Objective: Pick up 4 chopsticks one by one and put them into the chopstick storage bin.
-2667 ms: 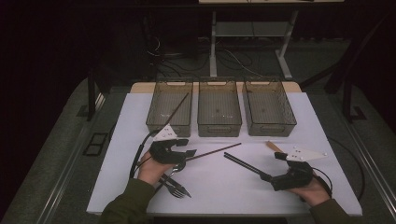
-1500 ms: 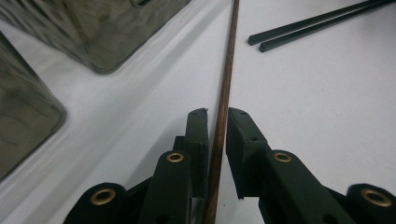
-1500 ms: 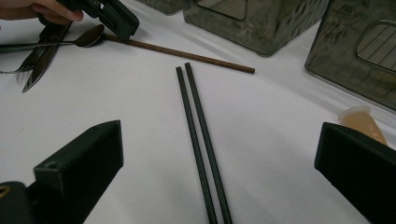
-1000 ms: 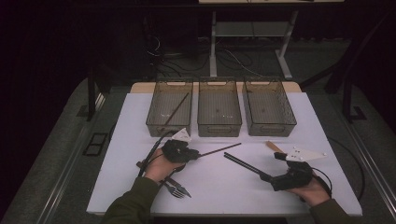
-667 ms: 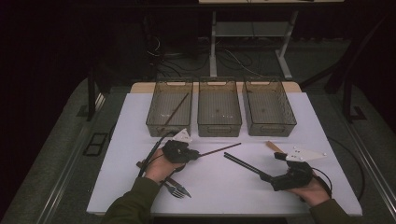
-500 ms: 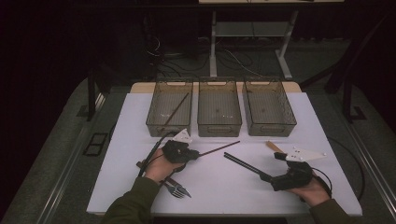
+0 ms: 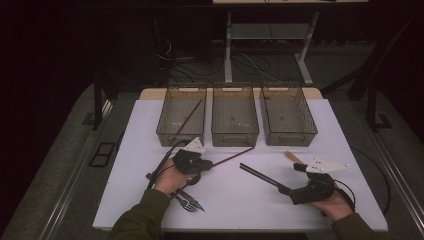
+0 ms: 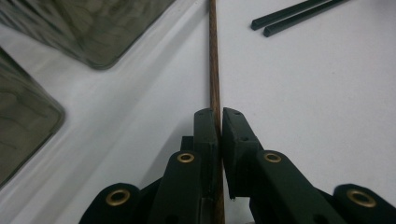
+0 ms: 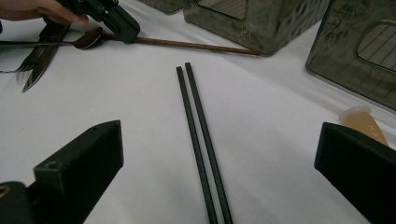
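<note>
Brown chopstick [image 7: 231, 157] points toward bins [image 7: 235, 118].

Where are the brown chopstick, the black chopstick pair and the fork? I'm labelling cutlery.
brown chopstick [image 8: 214, 70], left gripper view, mid shaft
black chopstick pair [image 9: 198, 135], right gripper view, middle of the pair
fork [image 7: 189, 204], high view, tines

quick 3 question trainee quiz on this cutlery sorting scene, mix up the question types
1. True or false: the left gripper is shut on the brown chopstick.
2. Multiple choice: what lies between the right gripper's open jaws? A) a fork B) the pair of black chopsticks C) a spoon
3. Short answer: which of the three mesh bins already holds a chopstick?

Key
1. True: its jaws pinch the stick.
2. B: the pair lies on the white table, untouched.
3. The left bin; a brown stick leans inside it.
</note>
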`<state>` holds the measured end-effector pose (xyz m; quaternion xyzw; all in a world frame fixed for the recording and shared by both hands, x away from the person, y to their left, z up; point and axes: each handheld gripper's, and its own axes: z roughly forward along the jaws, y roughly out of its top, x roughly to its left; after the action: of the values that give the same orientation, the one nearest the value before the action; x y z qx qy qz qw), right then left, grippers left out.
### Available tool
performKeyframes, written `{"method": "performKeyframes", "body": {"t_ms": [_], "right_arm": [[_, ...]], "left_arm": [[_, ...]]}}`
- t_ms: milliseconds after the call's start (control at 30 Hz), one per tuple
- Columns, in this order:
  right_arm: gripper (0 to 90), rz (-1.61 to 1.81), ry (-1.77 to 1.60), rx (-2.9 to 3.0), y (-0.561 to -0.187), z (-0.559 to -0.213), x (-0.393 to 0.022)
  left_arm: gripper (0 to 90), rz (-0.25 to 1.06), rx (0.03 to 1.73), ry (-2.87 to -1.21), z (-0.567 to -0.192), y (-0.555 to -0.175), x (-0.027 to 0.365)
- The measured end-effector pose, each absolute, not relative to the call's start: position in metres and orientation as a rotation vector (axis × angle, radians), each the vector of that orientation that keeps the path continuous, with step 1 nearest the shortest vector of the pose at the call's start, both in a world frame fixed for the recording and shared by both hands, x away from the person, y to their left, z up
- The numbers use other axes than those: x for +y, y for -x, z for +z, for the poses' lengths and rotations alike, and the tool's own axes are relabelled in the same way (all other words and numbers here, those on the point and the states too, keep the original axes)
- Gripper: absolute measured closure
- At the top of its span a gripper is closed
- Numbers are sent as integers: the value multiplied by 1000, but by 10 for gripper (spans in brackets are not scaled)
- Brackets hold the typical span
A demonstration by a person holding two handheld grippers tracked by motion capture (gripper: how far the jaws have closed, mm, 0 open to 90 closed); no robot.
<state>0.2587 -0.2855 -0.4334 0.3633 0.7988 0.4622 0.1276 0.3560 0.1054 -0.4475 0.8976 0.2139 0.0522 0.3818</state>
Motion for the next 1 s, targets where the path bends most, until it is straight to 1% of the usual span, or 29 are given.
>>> {"method": "performKeyframes", "body": {"t_ms": [633, 1000], "right_arm": [[12, 1347, -1056, 2323, -258, -433, -286], [12, 1348, -1054, 2323, -258, -433, -286]], "left_arm": [[844, 153, 537, -2233, -433, -350, 118], [844, 140, 524, -2223, -424, -341, 125]]}}
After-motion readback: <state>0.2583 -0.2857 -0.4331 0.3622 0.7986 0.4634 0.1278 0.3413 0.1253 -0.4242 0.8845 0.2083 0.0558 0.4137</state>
